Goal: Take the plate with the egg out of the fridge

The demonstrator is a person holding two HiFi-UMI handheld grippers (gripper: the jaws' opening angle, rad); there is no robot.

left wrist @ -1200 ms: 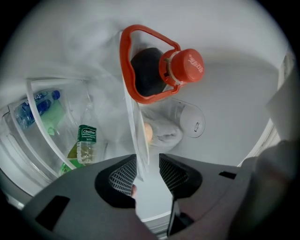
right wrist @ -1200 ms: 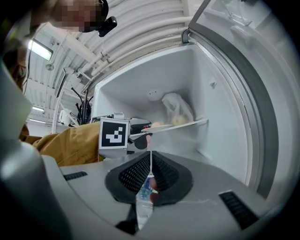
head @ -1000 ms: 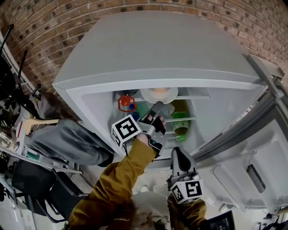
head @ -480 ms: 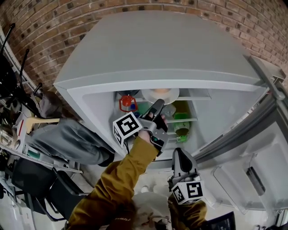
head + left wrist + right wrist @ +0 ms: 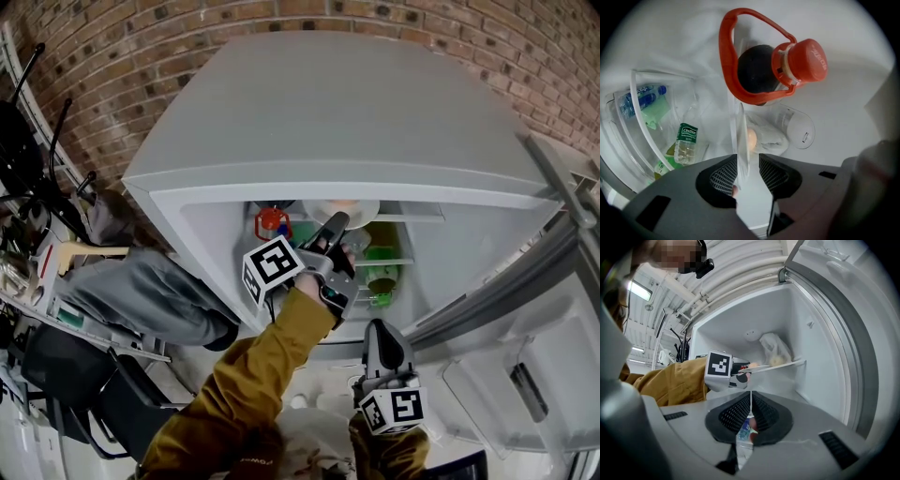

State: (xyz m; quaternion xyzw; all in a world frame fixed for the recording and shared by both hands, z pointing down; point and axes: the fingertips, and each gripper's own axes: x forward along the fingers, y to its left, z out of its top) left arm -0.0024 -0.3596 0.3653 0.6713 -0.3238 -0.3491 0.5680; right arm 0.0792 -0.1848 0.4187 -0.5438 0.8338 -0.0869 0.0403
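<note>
A person in a mustard-brown sleeve (image 5: pixel 253 370) is reaching into an open white fridge (image 5: pixel 347 103) that is standing against a red brick wall (image 5: pixel 141 56), with the door (image 5: pixel 525 375) swung out to the person's right. The left gripper (image 5: pixel 330 230) is clamping the near rim of a round white plate (image 5: pixel 364 212) inside the top of the fridge. Its two ribbed black pads are closed narrowly on the thin edge, which is running straight up between them in the left gripper view. A pale brown egg (image 5: pixel 751 139) is sitting on the plate just beyond the pads, with a crumpled white plastic bag (image 5: pixel 772 136) lying behind it. The plate is not yet out of the cabinet. In the head view it is showing just under the upper front edge of the fridge.

Beside the plate, a dark bottle with a red screw cap and a red loop handle (image 5: pixel 807 59) is filling the near view. A clear plastic bottle with a green label (image 5: pixel 686 143) is lying among other green items to one side of the plate.

The right gripper (image 5: pixel 750 398) is hanging lower, in front of the fridge and apart from the plate. It is pointing into the open cabinet, its pads pressed together and holding nothing.
</note>
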